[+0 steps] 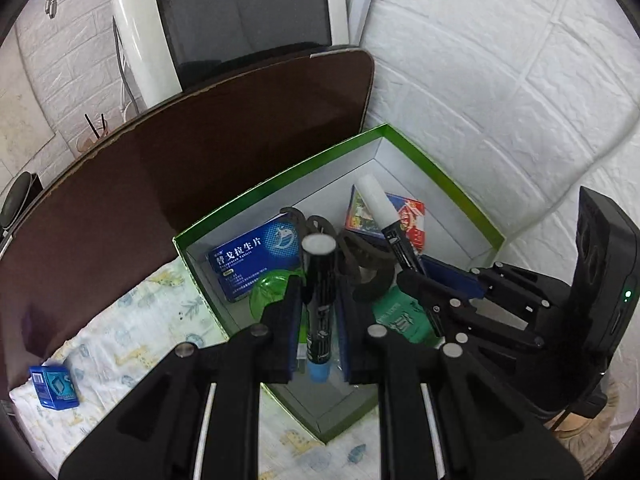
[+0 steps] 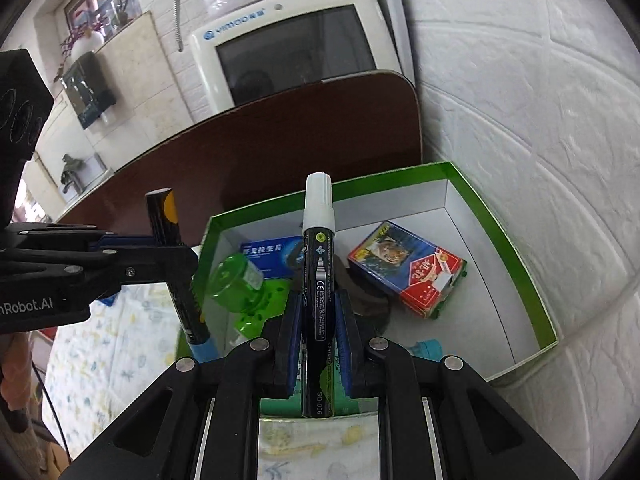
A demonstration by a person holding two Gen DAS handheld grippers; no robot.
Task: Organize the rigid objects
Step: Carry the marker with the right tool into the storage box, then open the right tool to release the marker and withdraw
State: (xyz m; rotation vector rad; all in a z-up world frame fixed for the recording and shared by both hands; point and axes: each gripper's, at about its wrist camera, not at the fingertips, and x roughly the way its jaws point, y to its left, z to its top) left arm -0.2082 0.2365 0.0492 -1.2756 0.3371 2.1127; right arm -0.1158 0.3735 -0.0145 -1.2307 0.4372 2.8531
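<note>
Most items already lay in the green box (image 2: 532, 280) — each gripper's jaws, left (image 1: 318, 308) and right (image 2: 318, 320), clamped a marker above it, unplaced, while a small blue carton (image 1: 54, 386) waited outside.

Each matte black plastic gripper, left gripper (image 1: 319, 312) and right gripper (image 2: 318, 320), carries blue finger pads (image 2: 294, 320), round silver screws and white "Robot.AI" lettering.

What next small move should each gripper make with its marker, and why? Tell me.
Probably lower both a little, then open. The left gripper is shut on a blue-capped marker and the right gripper on a white-capped marker; both hang above the green box, so they would land inside.
</note>
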